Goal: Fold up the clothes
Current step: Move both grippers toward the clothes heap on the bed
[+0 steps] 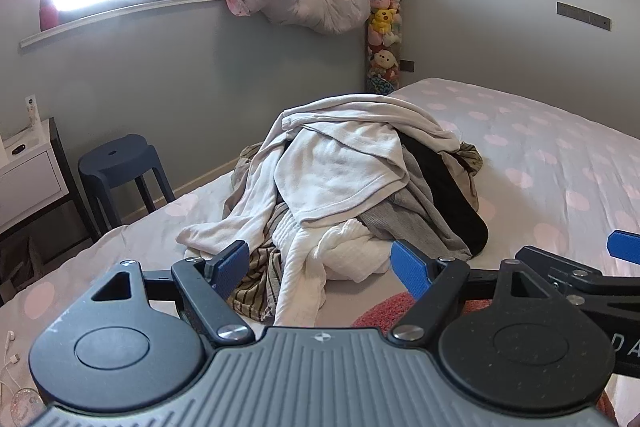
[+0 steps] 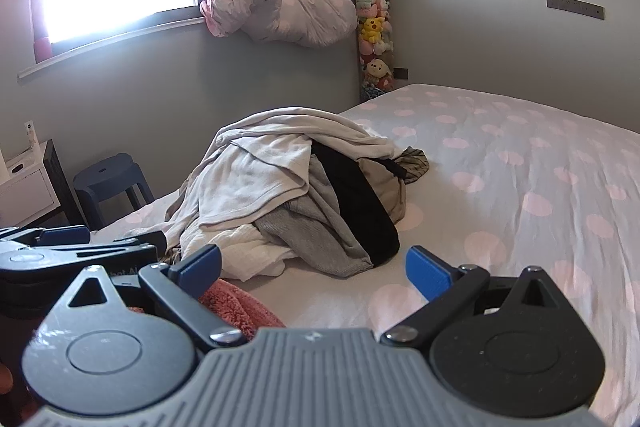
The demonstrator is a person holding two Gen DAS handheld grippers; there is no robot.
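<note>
Tangled clothes pile (image 1: pixel 352 187) on the bed (image 1: pixel 560 167).
Left gripper (image 1: pixel 320 267) and right gripper (image 2: pixel 314 267) both gape wide, holding nothing; grabbing overlapping layers would likely drag several garments together.

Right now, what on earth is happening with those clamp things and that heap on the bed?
A person holds a two-finger gripper in each hand, set to fold laundry. Both the left gripper and the right gripper are open and empty, pointed at an unsorted pile of clothes on the spotted bed. A pink fuzzy garment lies nearest them. Nothing looks folded yet.
</note>
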